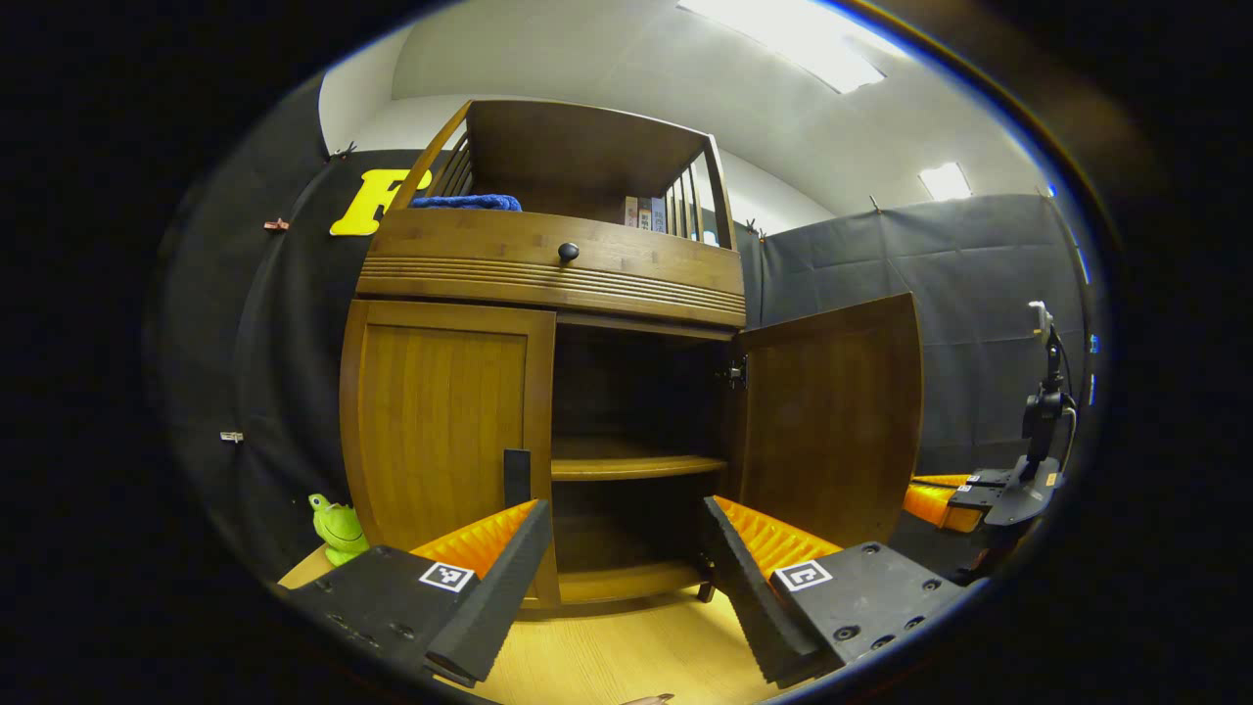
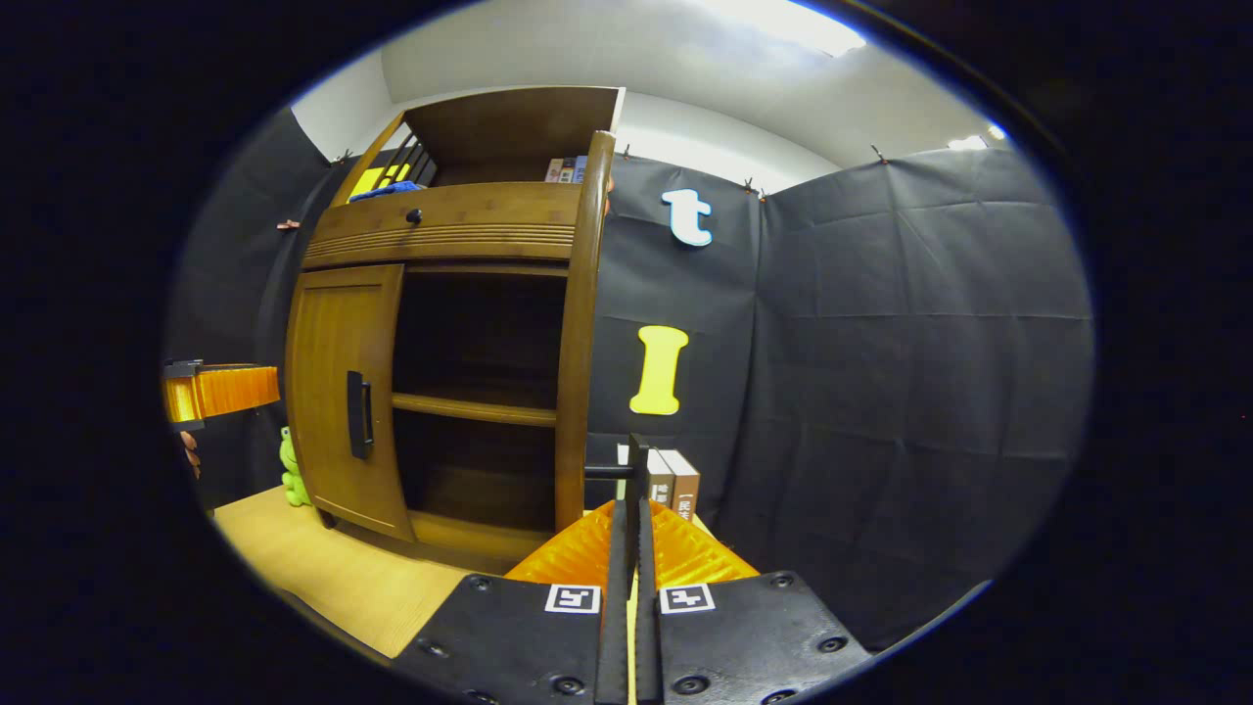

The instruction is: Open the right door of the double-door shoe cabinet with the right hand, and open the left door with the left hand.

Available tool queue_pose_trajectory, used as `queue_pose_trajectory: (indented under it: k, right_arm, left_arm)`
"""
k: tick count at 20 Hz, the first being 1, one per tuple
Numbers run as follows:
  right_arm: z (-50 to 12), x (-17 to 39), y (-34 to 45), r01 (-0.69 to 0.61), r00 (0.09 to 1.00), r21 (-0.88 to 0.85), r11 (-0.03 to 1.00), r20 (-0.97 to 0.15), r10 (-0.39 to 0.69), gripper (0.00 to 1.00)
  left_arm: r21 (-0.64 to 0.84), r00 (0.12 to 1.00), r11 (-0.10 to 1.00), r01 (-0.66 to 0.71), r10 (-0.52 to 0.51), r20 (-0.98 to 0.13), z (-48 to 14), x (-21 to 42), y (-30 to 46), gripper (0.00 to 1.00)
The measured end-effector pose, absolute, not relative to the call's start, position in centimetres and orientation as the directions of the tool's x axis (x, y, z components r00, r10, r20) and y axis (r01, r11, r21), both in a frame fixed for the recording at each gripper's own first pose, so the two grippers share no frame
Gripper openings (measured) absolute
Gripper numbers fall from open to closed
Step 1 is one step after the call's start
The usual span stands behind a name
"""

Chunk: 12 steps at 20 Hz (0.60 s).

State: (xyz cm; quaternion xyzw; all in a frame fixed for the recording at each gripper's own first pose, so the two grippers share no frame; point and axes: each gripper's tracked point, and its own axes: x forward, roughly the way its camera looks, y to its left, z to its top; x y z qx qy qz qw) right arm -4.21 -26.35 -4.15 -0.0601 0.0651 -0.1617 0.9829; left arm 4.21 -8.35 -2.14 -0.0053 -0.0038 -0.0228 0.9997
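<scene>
Two doors: right door (image 1: 832,421) swung open, left door (image 1: 440,431) closed, handle (image 2: 358,415) vertical; left fingers (image 1: 489,568) spread, right fingers (image 2: 626,548) seemingly pinching right handle (image 2: 636,470).

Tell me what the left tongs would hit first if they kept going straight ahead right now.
Probably nothing at once: the left tongs point into the open right half of the cabinet, toward its shelf. The closed left door lies just left; depth is unclear.

Right door (image 1: 832,421) swung wide; cabinet opening past it is free, split by one shelf (image 1: 631,460). Left door (image 1: 440,431) shut, its handle (image 1: 516,477) reachable between the spread fingers of the left gripper (image 1: 626,548) (green frog toy (image 1: 338,529) beside the cabinet's left corner).
</scene>
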Motion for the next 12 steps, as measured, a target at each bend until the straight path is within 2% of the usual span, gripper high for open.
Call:
queue_pose_trajectory:
  k: [6, 9, 10, 12]
  right_arm:
    - [-2.3, -5.8, -26.5, 0.310, 0.945, -0.090, 0.947, -0.081, -0.317, 0.09]
    - [-0.3, -6.6, -23.2, 0.244, 0.969, -0.047, 0.969, -0.037, -0.246, 0.10]
    - [0.5, -6.9, -21.9, 0.216, 0.976, -0.035, 0.976, -0.013, -0.217, 0.10]
    - [2.2, -7.5, -20.2, 0.176, 0.983, -0.040, 0.984, 0.054, -0.174, 0.44]
  left_arm:
    - [-0.024, 0.999, 0.999, 0.040, -0.040, 0.020, -1.9, 4.8, -8.4, 0.95]
    - [-0.003, 1.000, 1.000, 0.020, -0.020, 0.018, -2.2, 5.3, -7.6, 0.94]
    - [0.011, 1.000, 1.000, 0.013, -0.014, 0.020, -2.3, 5.8, -7.1, 0.96]
    - [0.045, 1.000, 0.999, -0.004, 0.003, 0.031, -2.5, 7.0, -6.1, 0.95]
